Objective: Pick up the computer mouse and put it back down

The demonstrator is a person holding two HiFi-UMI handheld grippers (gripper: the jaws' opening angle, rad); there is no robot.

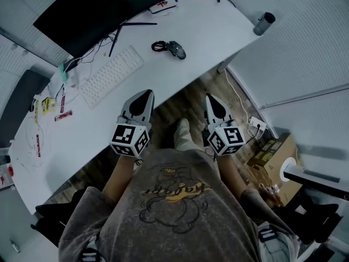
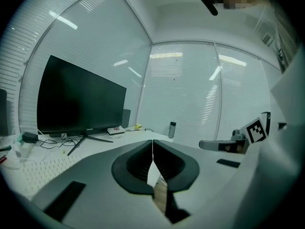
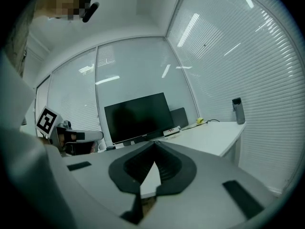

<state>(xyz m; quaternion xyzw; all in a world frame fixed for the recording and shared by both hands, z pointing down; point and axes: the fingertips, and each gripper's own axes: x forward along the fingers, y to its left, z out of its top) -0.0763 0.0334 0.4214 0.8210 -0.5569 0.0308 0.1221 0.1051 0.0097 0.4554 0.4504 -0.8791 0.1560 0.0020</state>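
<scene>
A dark computer mouse (image 1: pixel 176 49) lies on the white desk (image 1: pixel 212 29), past the keyboard's right end, with its coiled cable (image 1: pixel 158 46) at its left. My left gripper (image 1: pixel 146 94) hovers over the desk's near edge, well short of the mouse, jaws shut and empty (image 2: pixel 152 141). My right gripper (image 1: pixel 210 97) is level with it, off the desk over the floor, also shut and empty (image 3: pixel 154 143). Neither gripper view shows the mouse; the jaws block the desk in front.
A white keyboard (image 1: pixel 112 74) lies left of the mouse, below a black monitor (image 1: pixel 98 10). A grey bottle (image 1: pixel 264 23) stands at the desk's right corner. A small white box (image 1: pixel 163 5) sits at the back. On the floor are a power strip (image 1: pixel 256 125) and a cardboard box (image 1: pixel 271 149).
</scene>
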